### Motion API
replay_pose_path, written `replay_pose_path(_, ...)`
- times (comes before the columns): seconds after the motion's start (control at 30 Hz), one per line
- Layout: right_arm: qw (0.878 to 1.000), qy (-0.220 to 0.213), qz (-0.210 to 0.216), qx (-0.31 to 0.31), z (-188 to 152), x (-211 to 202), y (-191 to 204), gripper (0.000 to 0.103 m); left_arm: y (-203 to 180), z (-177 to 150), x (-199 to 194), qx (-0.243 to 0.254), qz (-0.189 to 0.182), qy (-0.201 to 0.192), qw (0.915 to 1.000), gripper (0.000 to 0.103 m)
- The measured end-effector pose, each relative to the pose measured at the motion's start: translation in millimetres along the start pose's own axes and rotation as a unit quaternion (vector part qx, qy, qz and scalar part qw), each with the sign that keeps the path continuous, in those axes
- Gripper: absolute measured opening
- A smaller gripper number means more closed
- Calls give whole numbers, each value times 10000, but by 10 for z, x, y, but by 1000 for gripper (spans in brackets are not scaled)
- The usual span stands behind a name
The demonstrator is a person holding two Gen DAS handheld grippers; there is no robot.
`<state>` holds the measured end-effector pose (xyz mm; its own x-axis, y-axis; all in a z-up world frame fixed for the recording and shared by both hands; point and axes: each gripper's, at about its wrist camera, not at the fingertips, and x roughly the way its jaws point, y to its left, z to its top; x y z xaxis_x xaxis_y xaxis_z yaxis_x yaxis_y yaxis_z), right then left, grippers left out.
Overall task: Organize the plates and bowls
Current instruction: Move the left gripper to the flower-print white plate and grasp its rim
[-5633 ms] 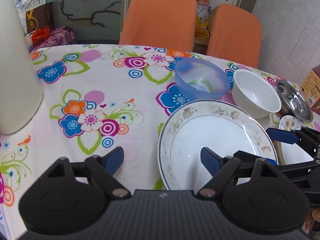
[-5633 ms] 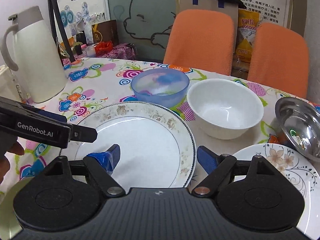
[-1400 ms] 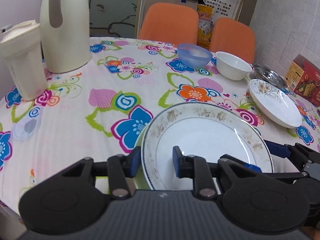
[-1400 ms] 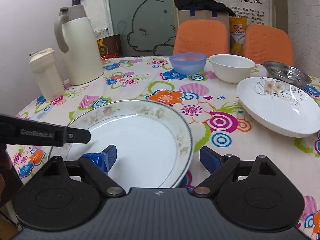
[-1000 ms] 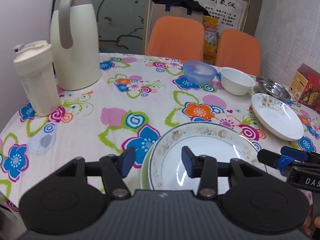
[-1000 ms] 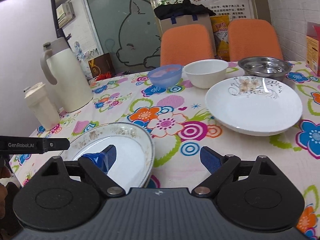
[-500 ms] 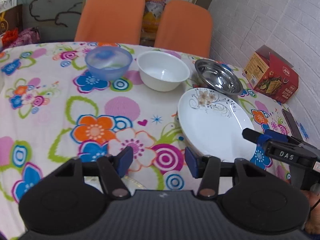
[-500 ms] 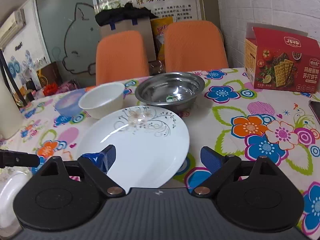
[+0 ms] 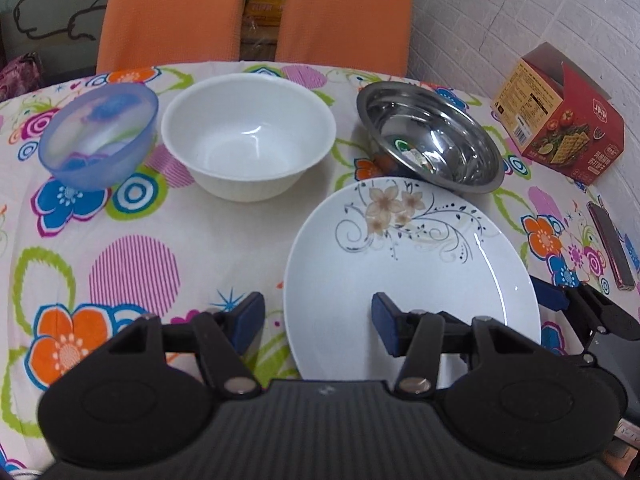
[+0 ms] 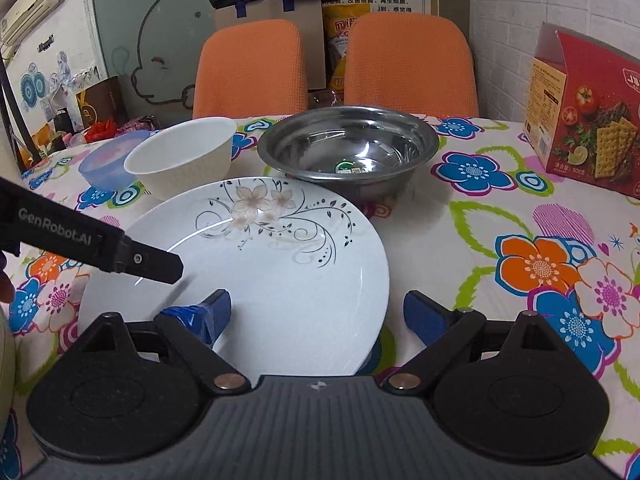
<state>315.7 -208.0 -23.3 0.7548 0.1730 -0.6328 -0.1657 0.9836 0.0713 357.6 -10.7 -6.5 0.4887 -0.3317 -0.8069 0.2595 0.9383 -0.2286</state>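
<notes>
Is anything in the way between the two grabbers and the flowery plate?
Nothing visible. The left gripper and the opening right gripper each already straddle the flowery plate's near rim, jaws apart, pads not pressing it.

The left gripper (image 9: 318, 322) is open over the edge of the flower plate (image 9: 412, 264). Three bowls (image 9: 248, 136) sit behind it.
</notes>
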Motion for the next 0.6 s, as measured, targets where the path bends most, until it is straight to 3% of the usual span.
replay_pose_path(0.2,9999,-28,-127,69,9,3,49,82,-41,-26,14,20,46,-127,9999,52)
replay_pose_path(0.3,10000,-56,-58,7,0,20,113,82,-71,-64,-2,98,172,-188,9996,32)
replay_pose_path(0.53,9998,-146,98,-57,-25,11,152,82,-86,-97,-25,65,272,-275,9992,25)
replay_pose_path(0.6,9998,-174,-56,-73,-27,2,203,79,-88,-110,-39,-14,346,-301,9989,24)
